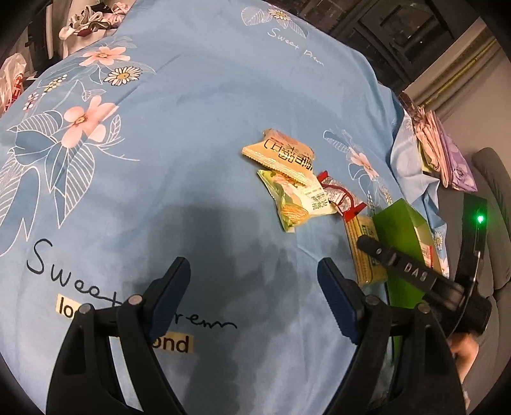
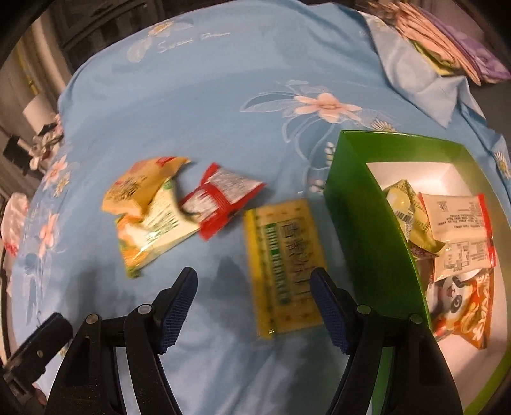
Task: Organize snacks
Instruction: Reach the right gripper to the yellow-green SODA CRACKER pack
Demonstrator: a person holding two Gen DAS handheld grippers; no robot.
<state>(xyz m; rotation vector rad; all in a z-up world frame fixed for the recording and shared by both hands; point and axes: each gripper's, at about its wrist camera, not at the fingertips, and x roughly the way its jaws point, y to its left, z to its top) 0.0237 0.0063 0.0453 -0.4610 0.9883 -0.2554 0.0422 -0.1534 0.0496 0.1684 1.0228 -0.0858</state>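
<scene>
Loose snack packets lie on a blue floral sheet (image 1: pixel 198 159). A beige packet (image 1: pixel 281 154) overlaps a green-white packet (image 1: pixel 297 201); a red packet (image 1: pixel 341 194) and a yellow flat packet (image 1: pixel 364 252) lie beside them. In the right wrist view the same show: beige (image 2: pixel 140 188), green-white (image 2: pixel 153 233), red (image 2: pixel 220 198), yellow (image 2: pixel 286 265). A green box (image 2: pixel 367 230) holds several snacks, among them a panda packet (image 2: pixel 460 303). My left gripper (image 1: pixel 254 271) is open and empty over bare sheet. My right gripper (image 2: pixel 254 281) is open and empty, its right finger by the yellow packet.
The green box also shows in the left wrist view (image 1: pixel 399 230), partly behind the right gripper's body (image 1: pixel 415 271). Folded pink and purple cloths (image 2: pixel 453 41) lie at the sheet's far right. Clutter (image 1: pixel 92 19) sits at the far left corner.
</scene>
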